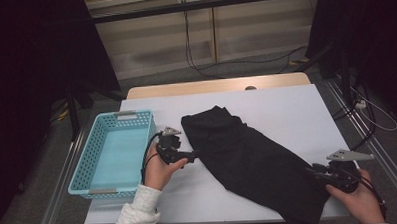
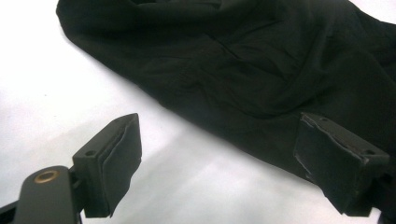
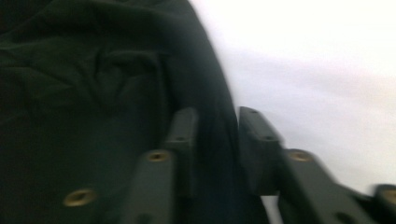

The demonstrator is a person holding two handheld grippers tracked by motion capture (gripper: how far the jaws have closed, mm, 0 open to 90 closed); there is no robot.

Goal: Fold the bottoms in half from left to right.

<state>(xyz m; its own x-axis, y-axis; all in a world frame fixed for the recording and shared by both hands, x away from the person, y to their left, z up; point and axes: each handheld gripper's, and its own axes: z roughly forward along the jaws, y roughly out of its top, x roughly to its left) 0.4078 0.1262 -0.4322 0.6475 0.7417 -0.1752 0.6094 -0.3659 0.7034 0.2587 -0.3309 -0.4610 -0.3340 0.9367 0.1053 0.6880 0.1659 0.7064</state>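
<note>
Cloth is the matter here: a black garment (image 1: 253, 160) lies spread slantwise across the white counter (image 1: 286, 104), its near end at the counter's front edge by the right hand, its far end bunched toward the middle. It looks soft, limp and light, likely to sag, drag and fold on itself when lifted, so a pinch on an edge or hem should serve better than a grab at the middle.

Nearest, the right gripper (image 3: 217, 140) has its fingers (image 3: 254, 140) drawn close together on the garment's near edge, a fold of cloth pinched between them. The left gripper (image 2: 215, 154) rests farther in, at the garment's left border; its fingers (image 2: 116, 158) stand wide apart with nothing held, one over bare counter, the other (image 2: 331, 158) over the cloth's edge, well placed to close on it.

Room is generous: bare counter lies left of the cloth and beyond it. A blue basket (image 1: 95, 160) sits at the left, near the left gripper. The counter's front edge is close under the hanging end, which could slip off.
</note>
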